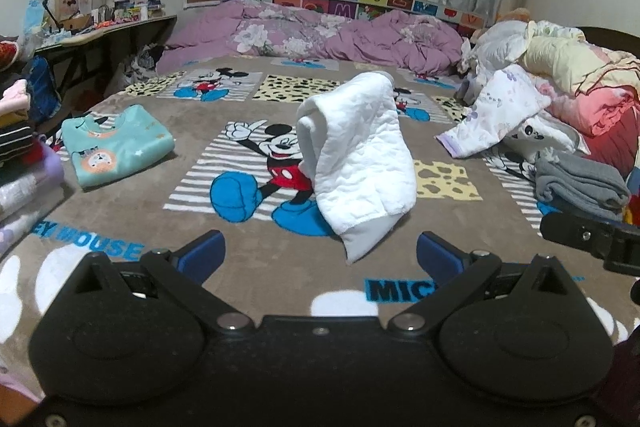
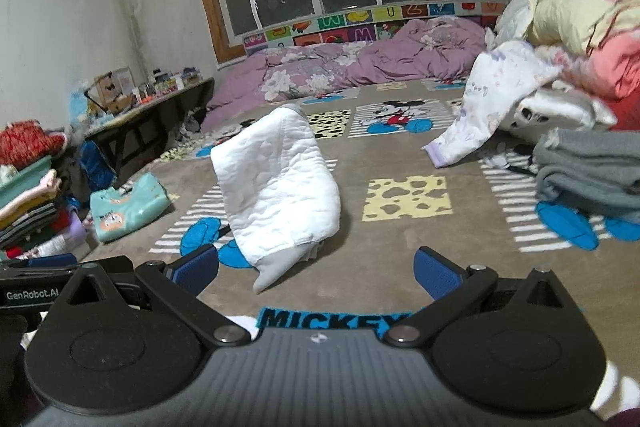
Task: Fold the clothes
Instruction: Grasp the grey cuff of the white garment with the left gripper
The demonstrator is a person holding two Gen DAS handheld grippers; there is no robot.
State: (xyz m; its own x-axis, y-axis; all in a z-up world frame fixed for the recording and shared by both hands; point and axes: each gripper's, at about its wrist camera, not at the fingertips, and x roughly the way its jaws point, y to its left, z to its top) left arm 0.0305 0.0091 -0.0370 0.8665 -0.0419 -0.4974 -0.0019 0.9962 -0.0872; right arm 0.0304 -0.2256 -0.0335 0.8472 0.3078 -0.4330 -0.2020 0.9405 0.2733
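Observation:
A white quilted garment stands crumpled in a heap in the middle of the Mickey Mouse blanket; it also shows in the right wrist view. My left gripper is open and empty, just short of the heap. My right gripper is open and empty, with the heap just ahead and left of it. The right gripper's body shows at the right edge of the left wrist view. A folded teal child's top lies flat at the left, also seen in the right wrist view.
A stack of folded clothes stands at the left edge. A pile of unfolded clothes and a grey garment lie at the right. A purple floral quilt lies along the headboard. A cluttered desk stands at the back left.

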